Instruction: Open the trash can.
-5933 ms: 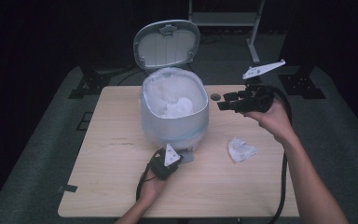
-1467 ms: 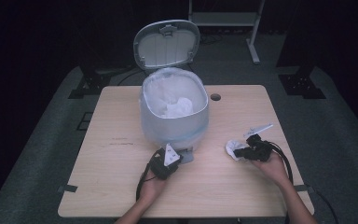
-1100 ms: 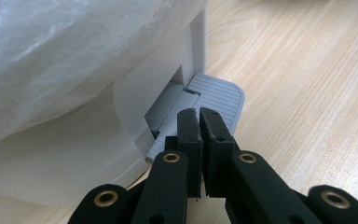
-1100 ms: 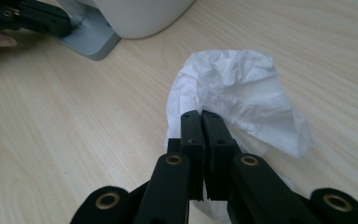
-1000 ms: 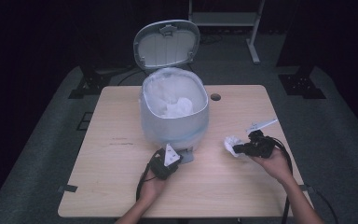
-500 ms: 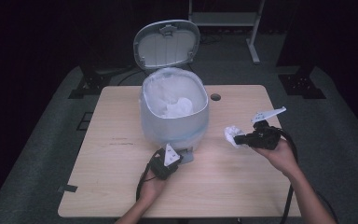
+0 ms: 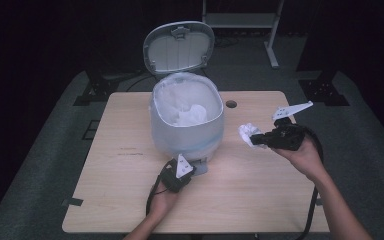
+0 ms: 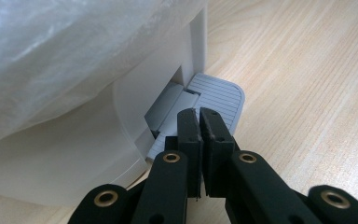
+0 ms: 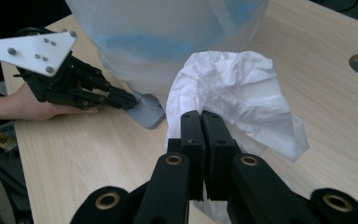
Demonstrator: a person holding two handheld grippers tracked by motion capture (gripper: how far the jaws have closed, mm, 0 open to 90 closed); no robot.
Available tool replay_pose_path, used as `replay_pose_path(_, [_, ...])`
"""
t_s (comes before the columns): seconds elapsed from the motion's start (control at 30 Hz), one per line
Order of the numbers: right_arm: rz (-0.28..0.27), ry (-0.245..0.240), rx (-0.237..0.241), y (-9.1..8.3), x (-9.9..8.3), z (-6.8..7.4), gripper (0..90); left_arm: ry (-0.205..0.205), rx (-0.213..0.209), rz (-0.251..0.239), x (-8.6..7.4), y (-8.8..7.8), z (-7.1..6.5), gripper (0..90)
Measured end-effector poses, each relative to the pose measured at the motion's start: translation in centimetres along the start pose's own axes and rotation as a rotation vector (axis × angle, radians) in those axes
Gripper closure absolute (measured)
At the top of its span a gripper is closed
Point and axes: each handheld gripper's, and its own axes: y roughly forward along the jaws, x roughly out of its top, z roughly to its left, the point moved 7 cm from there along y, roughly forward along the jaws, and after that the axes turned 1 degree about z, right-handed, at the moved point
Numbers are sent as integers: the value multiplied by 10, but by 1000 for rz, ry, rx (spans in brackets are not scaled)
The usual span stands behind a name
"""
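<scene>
High view: crumpled white tissue (image 7: pixel 248 134) pinched in the closed right gripper (image 7: pixel 258 140), held in the air just right of the lined pedal bin (image 7: pixel 187 122) with its lid (image 7: pixel 179 46) standing open; left gripper (image 7: pixel 194 167) with jaws together, pressing down on the bin's grey pedal (image 8: pixel 214 100). Likely almost weightless, soft and easily crushed, no risk of breaking, though prone to tearing or slipping if nipped by a thin edge. Best gripped through a thick fold of the wad, as in the right gripper view (image 9: pixel 235 93).
</scene>
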Motion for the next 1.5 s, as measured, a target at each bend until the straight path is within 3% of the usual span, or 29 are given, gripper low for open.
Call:
replay_pose_path(1.23, [-66,-83,-2,-37,71,22,876,4,1,3,0,0,0,878])
replay_pose_path(1.5, [-76,-102,9,-46,94,29,876,-2,-4,1,0,0,1,878])
